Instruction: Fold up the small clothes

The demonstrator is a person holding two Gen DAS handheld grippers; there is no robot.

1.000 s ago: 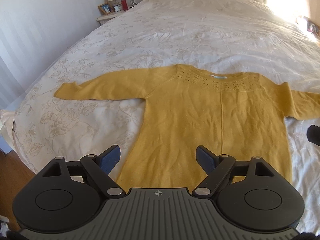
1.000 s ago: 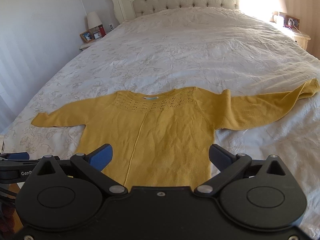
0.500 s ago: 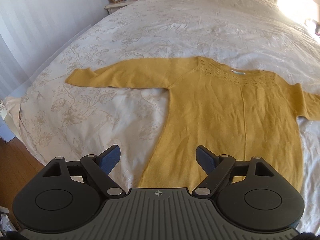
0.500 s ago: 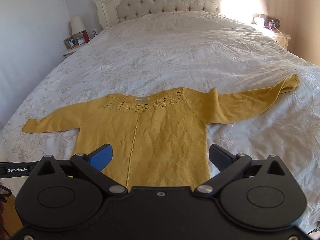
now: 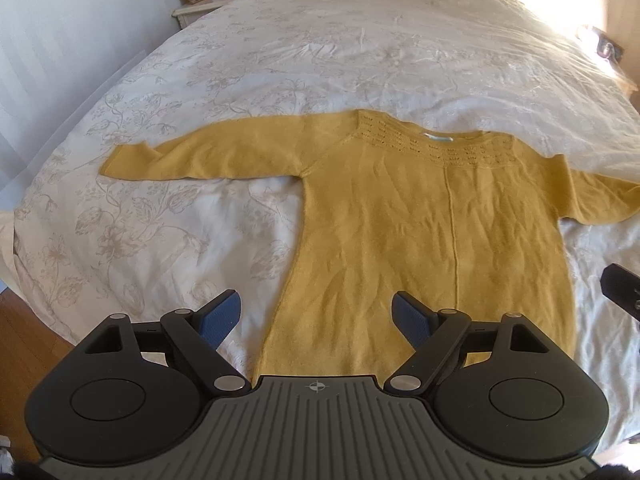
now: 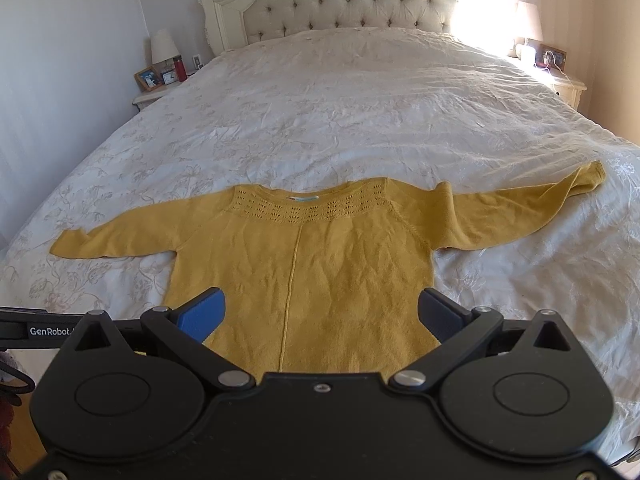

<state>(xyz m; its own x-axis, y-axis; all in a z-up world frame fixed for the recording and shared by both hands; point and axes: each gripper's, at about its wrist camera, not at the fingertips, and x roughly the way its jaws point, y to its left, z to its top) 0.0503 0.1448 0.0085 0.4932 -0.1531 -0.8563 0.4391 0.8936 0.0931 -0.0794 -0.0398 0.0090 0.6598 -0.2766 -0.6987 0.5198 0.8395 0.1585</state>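
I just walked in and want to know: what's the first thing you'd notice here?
The mustard-yellow knitted sweater jumps out first, lying flat with both sleeves spread wide on the big white flower-patterned bedspread. Behind it stands a cream button-tufted headboard. Up close, the left hand-held gripper and the right hand-held gripper hover open over the sweater's bottom edge.

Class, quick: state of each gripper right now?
Left gripper: open, holding nothing, above the yellow sweater.
Right gripper: open, holding nothing, above the same sweater.
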